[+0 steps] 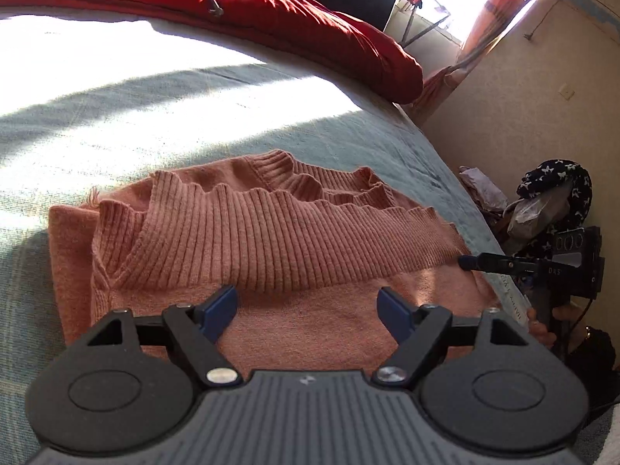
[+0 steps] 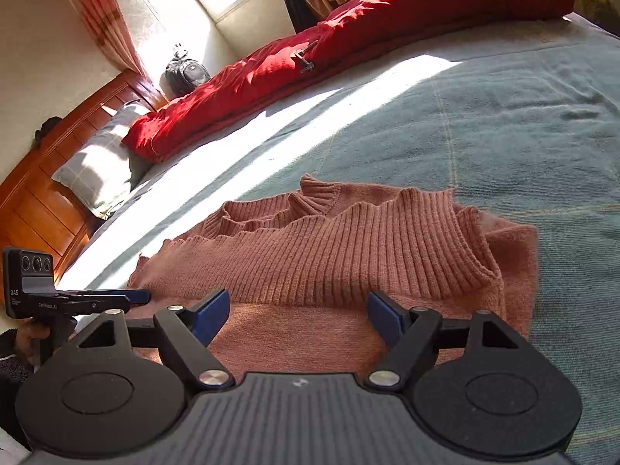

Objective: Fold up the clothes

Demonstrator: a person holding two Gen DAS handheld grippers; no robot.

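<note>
Left gripper [image 1: 308, 312]: jaws spread wide, nothing between the blue pads, poised over the near plain-knit panel. Right gripper [image 2: 296, 316]: same, spread and empty.

Pink sweater [image 1: 248, 240] lies centre frame in both views, partly folded, on the grey-green bedspread [image 1: 116, 124]. The ribbed band [image 2: 348, 255] crosses mid-frame, wavy along its far edge.

Judgement: soft, light, limp knit; stretches and sags if lifted by a single layer. Best hold: near corners, pinching all layers together. Red quilt [image 2: 348, 38] well apart, upper frame.
</note>
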